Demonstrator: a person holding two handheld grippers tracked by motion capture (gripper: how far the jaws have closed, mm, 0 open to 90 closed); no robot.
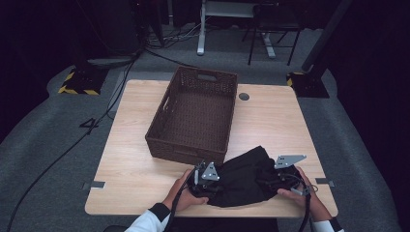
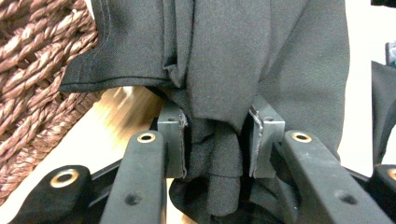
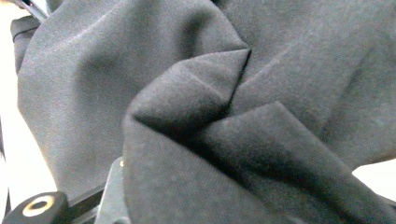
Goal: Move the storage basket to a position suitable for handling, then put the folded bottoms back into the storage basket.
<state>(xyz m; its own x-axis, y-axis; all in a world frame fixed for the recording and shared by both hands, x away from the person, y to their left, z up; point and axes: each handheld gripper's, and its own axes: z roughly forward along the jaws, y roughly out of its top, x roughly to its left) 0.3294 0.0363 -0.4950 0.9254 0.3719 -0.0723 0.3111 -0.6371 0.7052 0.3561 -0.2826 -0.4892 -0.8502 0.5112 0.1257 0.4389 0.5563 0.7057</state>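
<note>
A: L gripper point(image 2: 217, 135) — what's between the jaws?

B: A thick bunch of black cloth point(image 2: 243, 60), pinched between both pads; jaws narrowed onto it. Left gripper view: folds hang down through the gap, a stitched hem runs off toward 9 o'clock, wicker weave just behind it.

A: R gripper point(image 1: 279, 182)?

B: Buried. Right gripper view has the cloth point(image 3: 224, 121) draped over the jaws, creased and bunched, w/ one black arm showing at 7 o'clock. Jaws drawn nearly together, cloth gathered right where they meet, so it reads as a grip on the fabric.

A: Where's the cloth on the table?

B: High view: crumpled heap point(image 1: 244, 176) at the near edge, approx 5 o'clock from table centre, stretched between the two grippers, L gripper point(image 1: 205, 180) at its 9 o'clock end, R at its 3 o'clock end. A hand behind each.

A: And beyond?

B: Brown wicker basket point(image 1: 167, 104) at 12 o'clock from the heap, its near wall just beside the cloth's top corner. Light wooden table point(image 1: 130, 164) beneath, dark carpet round it.
</note>
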